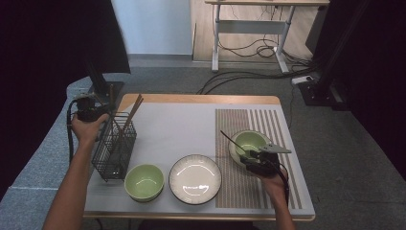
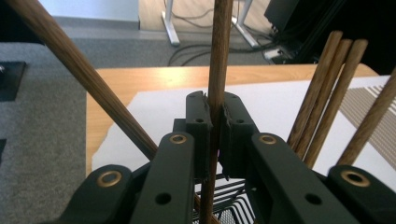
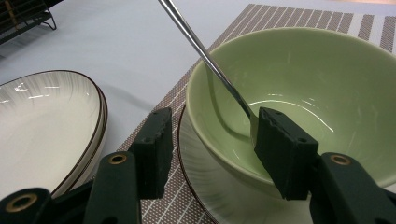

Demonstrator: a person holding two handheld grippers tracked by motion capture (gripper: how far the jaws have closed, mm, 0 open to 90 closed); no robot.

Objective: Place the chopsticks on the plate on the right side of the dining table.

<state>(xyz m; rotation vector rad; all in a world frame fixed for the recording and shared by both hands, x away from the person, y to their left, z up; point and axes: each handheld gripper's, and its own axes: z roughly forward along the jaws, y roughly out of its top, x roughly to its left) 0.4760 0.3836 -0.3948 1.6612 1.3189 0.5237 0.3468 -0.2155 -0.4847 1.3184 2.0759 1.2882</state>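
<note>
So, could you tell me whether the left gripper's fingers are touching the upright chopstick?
Touching. The left gripper view shows both fingers of the left gripper pressed against the upright chopstick, no gap on either side.

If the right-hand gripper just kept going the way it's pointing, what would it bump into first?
Probably the green bowl: the right gripper has its fingers astride the near rim, so the wall lies straight ahead. Depth is hard to judge.

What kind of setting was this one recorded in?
Probably a lab or office room set up as a dining scene: a small table laid with bowls and a plate, a height-adjustable desk behind, and cables across grey carpet.
</note>
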